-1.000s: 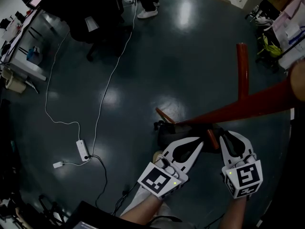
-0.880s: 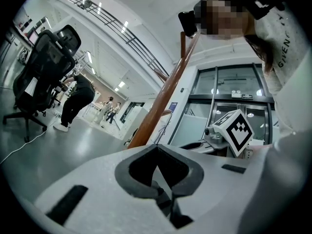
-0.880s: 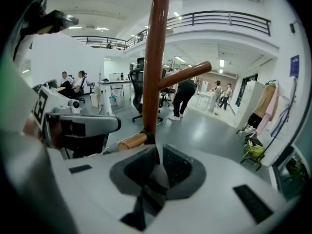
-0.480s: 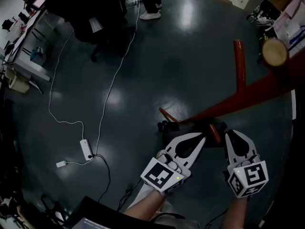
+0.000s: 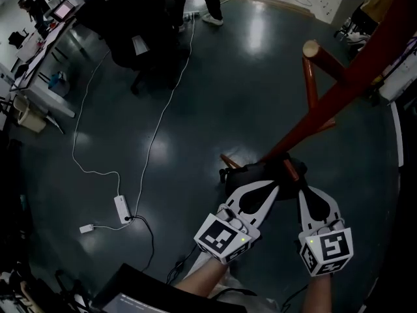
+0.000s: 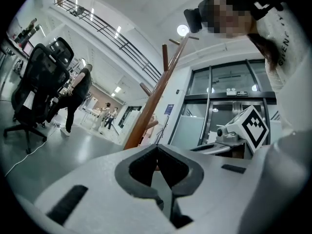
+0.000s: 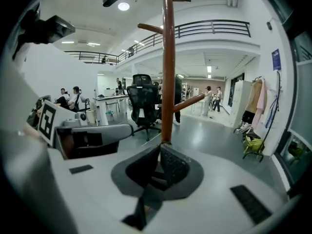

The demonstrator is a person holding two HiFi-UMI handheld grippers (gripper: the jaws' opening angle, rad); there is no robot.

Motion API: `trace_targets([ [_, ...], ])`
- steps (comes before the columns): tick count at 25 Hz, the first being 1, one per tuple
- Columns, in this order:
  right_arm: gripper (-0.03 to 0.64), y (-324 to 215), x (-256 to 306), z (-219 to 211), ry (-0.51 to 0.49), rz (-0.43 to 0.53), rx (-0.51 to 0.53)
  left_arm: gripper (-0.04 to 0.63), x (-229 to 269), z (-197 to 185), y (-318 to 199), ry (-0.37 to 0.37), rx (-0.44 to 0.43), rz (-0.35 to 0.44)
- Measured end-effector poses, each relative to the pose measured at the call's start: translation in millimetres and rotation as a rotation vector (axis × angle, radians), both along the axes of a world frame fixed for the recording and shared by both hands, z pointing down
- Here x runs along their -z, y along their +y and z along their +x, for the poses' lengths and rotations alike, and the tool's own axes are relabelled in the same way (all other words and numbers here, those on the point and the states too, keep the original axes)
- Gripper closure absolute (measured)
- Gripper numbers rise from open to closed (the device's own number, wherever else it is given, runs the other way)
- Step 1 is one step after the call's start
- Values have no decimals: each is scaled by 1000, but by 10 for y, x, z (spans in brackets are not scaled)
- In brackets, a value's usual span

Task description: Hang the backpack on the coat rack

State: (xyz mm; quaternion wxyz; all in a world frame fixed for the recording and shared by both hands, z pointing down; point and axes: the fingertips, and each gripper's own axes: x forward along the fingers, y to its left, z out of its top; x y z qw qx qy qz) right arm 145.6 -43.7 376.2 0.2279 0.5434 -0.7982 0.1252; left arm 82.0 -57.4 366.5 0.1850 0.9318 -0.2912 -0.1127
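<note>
The coat rack (image 5: 306, 126) has swung higher; only my head view shows the backpack (image 5: 260, 173), at my left gripper (image 5: 273, 186) and right gripper (image 5: 301, 189), both clenched.

- left gripper (image 5: 271, 189): white moulded shell, with the fingers (image 5: 263, 208) lined inside with dark textured pads (image 7: 174, 166)
- right gripper (image 5: 304, 192): same white build
- behind the fingers of each, a cube (image 5: 221, 238) of black-and-white square markers with a small green light
- white sleeve (image 6: 285, 38) with dark lettering
</note>
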Motion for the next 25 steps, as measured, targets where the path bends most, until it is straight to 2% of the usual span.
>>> trace_targets([
  [6,586,344,199,-301,-27,29,65,584,217,-104,244,1,13,7],
  [9,586,468,351,-404,-35,57,79,584,268,-127,379,-11,2,41],
  [25,588,859,864,-418,-51,158,54,584,719,-175,801,-9,4,99],
])
